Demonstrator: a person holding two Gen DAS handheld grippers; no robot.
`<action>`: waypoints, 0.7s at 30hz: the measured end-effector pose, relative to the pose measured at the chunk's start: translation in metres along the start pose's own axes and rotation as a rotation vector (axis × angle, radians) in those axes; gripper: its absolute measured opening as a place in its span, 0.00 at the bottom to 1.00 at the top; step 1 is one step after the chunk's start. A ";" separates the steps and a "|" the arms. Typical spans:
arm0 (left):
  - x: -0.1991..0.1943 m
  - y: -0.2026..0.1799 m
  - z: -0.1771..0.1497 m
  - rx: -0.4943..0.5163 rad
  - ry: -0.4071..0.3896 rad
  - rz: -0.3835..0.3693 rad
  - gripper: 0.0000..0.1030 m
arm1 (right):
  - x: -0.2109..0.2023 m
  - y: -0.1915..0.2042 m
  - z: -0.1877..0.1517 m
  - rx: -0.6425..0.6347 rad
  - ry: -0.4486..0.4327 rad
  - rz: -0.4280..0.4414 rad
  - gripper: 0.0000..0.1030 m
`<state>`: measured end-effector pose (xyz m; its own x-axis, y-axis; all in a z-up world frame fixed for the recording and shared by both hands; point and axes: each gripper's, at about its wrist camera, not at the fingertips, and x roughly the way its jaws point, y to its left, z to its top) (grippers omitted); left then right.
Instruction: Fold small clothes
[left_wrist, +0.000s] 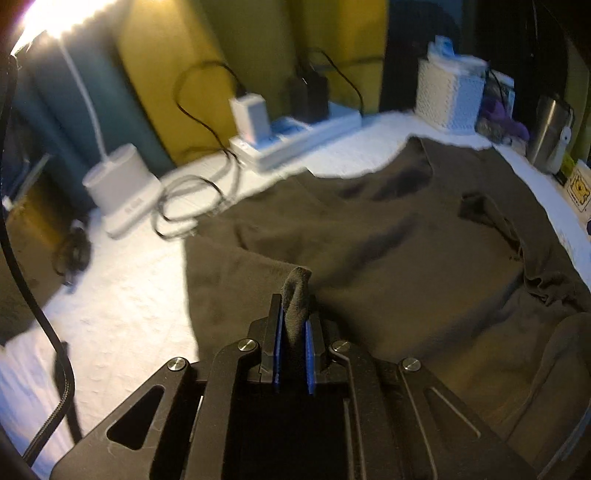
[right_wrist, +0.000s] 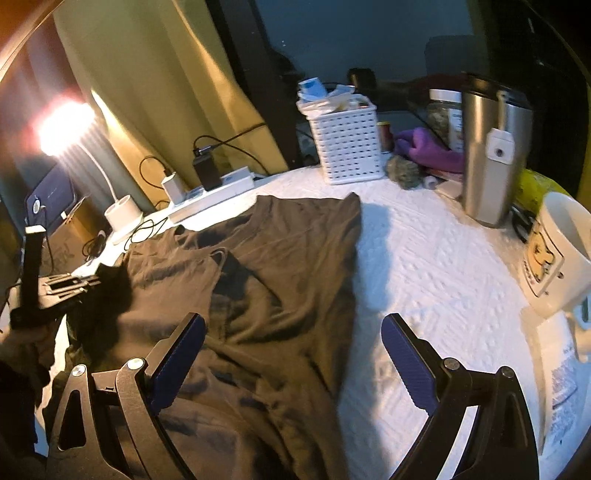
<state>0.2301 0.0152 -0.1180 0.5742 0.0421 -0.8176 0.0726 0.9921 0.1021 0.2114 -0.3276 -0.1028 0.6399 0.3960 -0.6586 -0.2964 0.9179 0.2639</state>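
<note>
While left hand-held gripper (left_wrist: 293, 314) clenches dark garment (left_wrist: 369, 240), right hand-held gripper (right_wrist: 293, 343) released, mug print (right_wrist: 541, 258) unreadable.

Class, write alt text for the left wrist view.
The left gripper is shut on a pinched fold of the dark garment spread over a white table cover. A power strip and white basket sit behind.

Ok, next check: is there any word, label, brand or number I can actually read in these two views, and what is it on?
Nothing reads clearly.
White mug: cartoon print with a line of text below, too small to read.
Glass jar: label, blurred.
Lamp base: faint marking, blurred.
Printed paper at the right edge: small text, illegible.
Power strip: no readable markings.
</note>
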 end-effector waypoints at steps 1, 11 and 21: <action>0.004 -0.003 -0.001 -0.004 0.020 -0.010 0.09 | -0.001 -0.002 -0.001 0.003 0.001 -0.002 0.94; -0.052 0.038 -0.031 -0.180 -0.028 -0.227 0.60 | -0.013 -0.004 -0.009 -0.001 -0.006 -0.020 0.94; -0.041 0.089 -0.065 -0.263 -0.008 -0.142 0.60 | -0.011 0.009 -0.010 -0.021 0.010 -0.034 0.94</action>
<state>0.1603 0.1090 -0.1125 0.5800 -0.0988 -0.8086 -0.0607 0.9846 -0.1638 0.1944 -0.3239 -0.0999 0.6428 0.3644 -0.6738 -0.2895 0.9299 0.2268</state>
